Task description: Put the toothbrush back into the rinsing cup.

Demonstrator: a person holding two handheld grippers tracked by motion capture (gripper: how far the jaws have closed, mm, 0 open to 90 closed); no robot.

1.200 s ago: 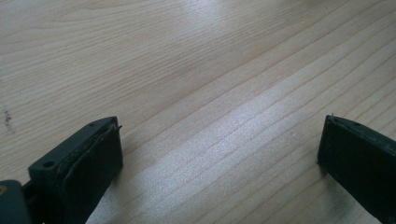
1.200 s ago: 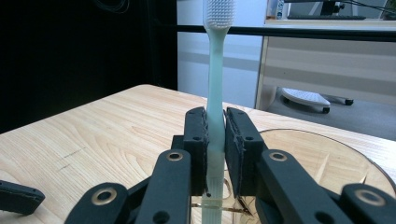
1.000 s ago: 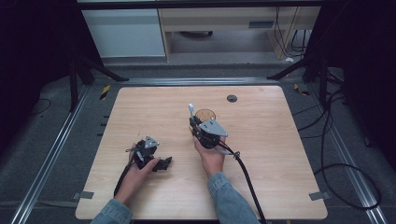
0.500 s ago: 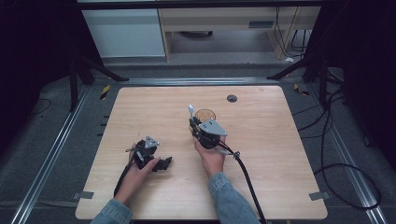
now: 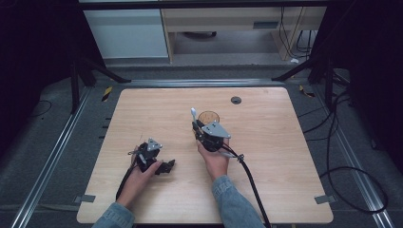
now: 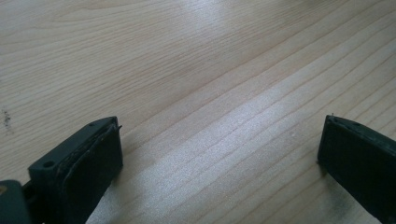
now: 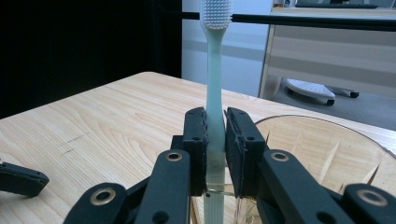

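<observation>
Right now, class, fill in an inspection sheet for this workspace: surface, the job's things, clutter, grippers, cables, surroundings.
Surface: light wooden table, with a small dark round fitting near the far edge.
Job's things: toothbrush, upright, bristles on top; clear ribbed glass just beyond it, right of the jaws in the right gripper view.
Clutter: nothing seen.
Grippers: right gripper shut on the toothbrush handle; left gripper open, low over bare wood.
Cables: a black cable trails from the right gripper off the near edge; more lie on the floor at right.
Surroundings: grey floor, metal rails, white cabinet and shelving beyond the table.
</observation>
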